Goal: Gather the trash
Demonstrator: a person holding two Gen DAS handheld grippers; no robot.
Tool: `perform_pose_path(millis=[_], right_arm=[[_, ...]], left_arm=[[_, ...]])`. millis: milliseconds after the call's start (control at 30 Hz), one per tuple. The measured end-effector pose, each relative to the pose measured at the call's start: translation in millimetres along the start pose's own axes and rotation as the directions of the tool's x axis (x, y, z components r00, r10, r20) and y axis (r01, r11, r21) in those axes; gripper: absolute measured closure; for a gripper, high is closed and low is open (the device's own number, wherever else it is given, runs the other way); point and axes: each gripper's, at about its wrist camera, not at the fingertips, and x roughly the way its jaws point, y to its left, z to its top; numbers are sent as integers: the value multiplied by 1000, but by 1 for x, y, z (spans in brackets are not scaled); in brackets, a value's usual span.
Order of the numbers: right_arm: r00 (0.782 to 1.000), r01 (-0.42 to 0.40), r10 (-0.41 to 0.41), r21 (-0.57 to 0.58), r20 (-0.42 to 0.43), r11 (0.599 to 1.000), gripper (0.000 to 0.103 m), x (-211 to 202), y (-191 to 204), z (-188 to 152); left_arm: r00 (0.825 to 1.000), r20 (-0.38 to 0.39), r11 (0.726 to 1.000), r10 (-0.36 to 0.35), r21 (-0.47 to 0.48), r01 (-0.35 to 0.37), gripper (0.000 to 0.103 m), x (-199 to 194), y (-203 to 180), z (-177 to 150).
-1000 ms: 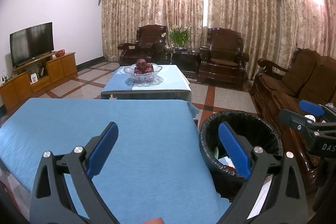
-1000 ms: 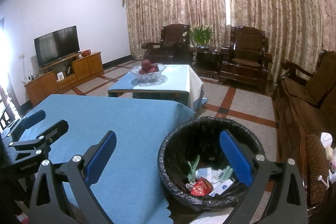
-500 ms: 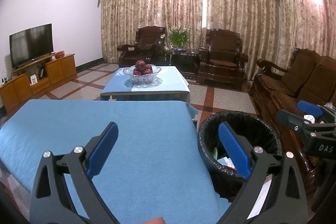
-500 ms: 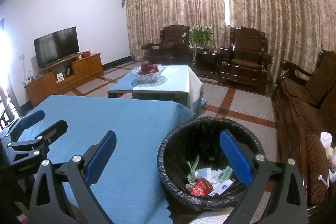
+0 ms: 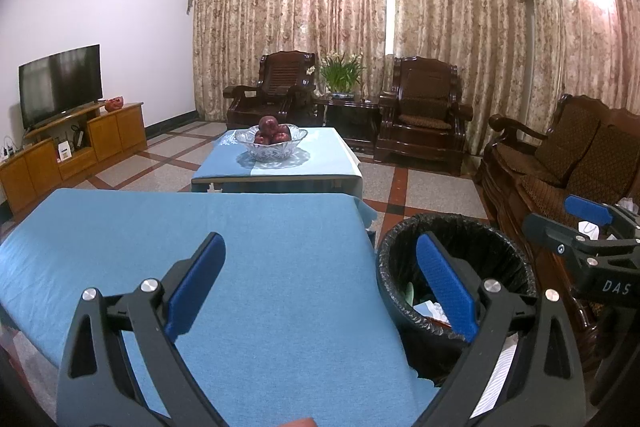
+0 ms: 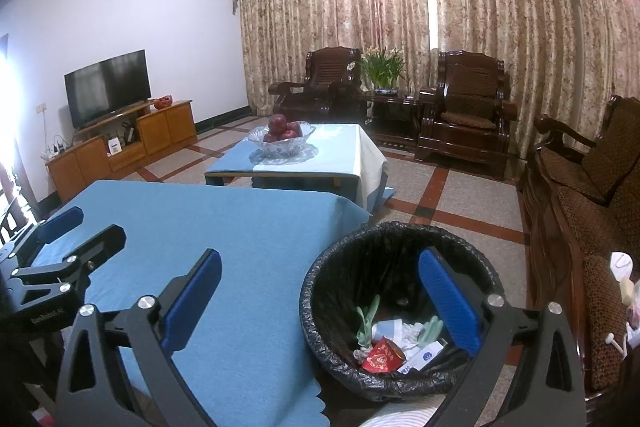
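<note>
Right wrist view looks over a tabletop (image 6: 224, 227) draped in blue cloth, which fills the frame from 9 to 6 o'clock. Just beside its edge, at 5 o'clock, stands a bin (image 6: 340, 291) lined with a black bag. Trash (image 6: 394, 341) lies at its bottom: a red packet, white paper scraps and pale green pieces, possibly gloves, though the view is too small to be sure. The right claw (image 6: 320, 301) hangs wide apart and holds nothing, its one blue pad over the cloth, the other over the bin's mouth. The left claw (image 6: 76, 227) shows at 9 o'clock.

Left wrist view shows the left claw (image 5: 322, 285) equally wide and holding nothing, above the tabletop (image 5: 200, 235), with the bin (image 5: 480, 239) at 4 o'clock and the right claw (image 5: 568, 215) at 3 o'clock. At 12 o'clock, a glass bowl of red apples (image 5: 271, 143) sits on a farther table.
</note>
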Motion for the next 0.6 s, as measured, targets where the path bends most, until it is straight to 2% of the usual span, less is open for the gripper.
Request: perform_pose_path(millis=[600], right_arm=[[1000, -4, 4, 0, 2, 1000, 6, -2, 2, -1]], left_arm=[[1000, 3, 1000, -1, -1, 1, 9, 0, 2, -2]])
